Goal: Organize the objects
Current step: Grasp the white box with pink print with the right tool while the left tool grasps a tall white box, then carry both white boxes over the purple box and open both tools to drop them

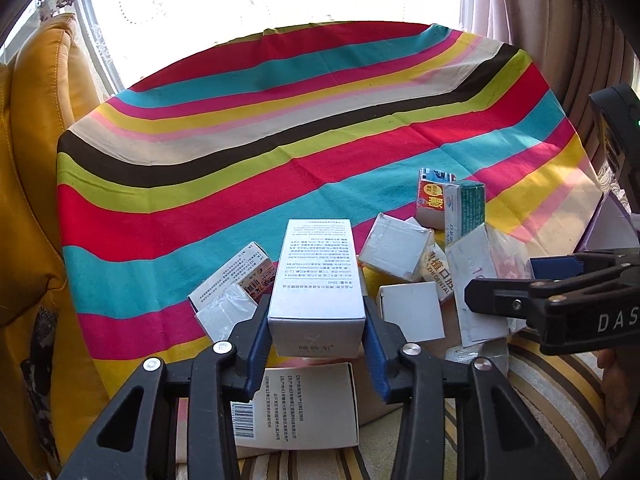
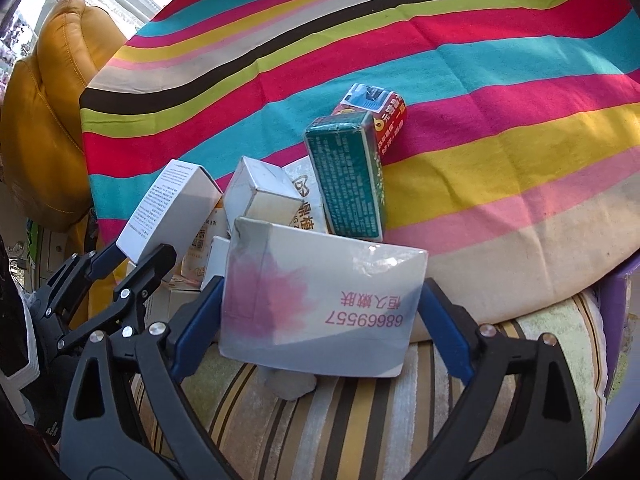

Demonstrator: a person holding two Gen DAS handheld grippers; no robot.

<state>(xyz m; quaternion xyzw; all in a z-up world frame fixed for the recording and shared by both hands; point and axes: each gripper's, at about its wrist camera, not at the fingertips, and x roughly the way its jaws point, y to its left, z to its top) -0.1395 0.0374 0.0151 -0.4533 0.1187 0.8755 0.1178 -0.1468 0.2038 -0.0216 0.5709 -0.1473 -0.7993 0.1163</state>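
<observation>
The left gripper [image 1: 317,332] has its two blue pads pressed on the sides of a tall white box [image 1: 316,276] with small printed text, so the jaws are clamped on it; the box points away from the camera and its near end sits between the pads. In the right wrist view the same box [image 2: 170,212] is seen at the left, held by the left gripper [image 2: 132,252]. The right gripper [image 2: 320,312] has its jaws wide apart around a wide white box [image 2: 324,304] with a pink stain and red digits; the left pad seems to touch the box edge, but the right pad stands a little apart from it, so the box is between the jaws and not pressed. Just behind this box lie more small boxes in a heap: a green box [image 2: 348,184] standing tilted, a red box [image 2: 380,112] behind it, and a small white box [image 2: 260,196] beside it. All boxes are near the front edge of a striped colourful cloth [image 2: 480,80]. Under the grippers a striped yellow-brown fabric [image 2: 320,420] is visible. At the far left there is an orange leather cushion [image 1: 40,120].
</observation>
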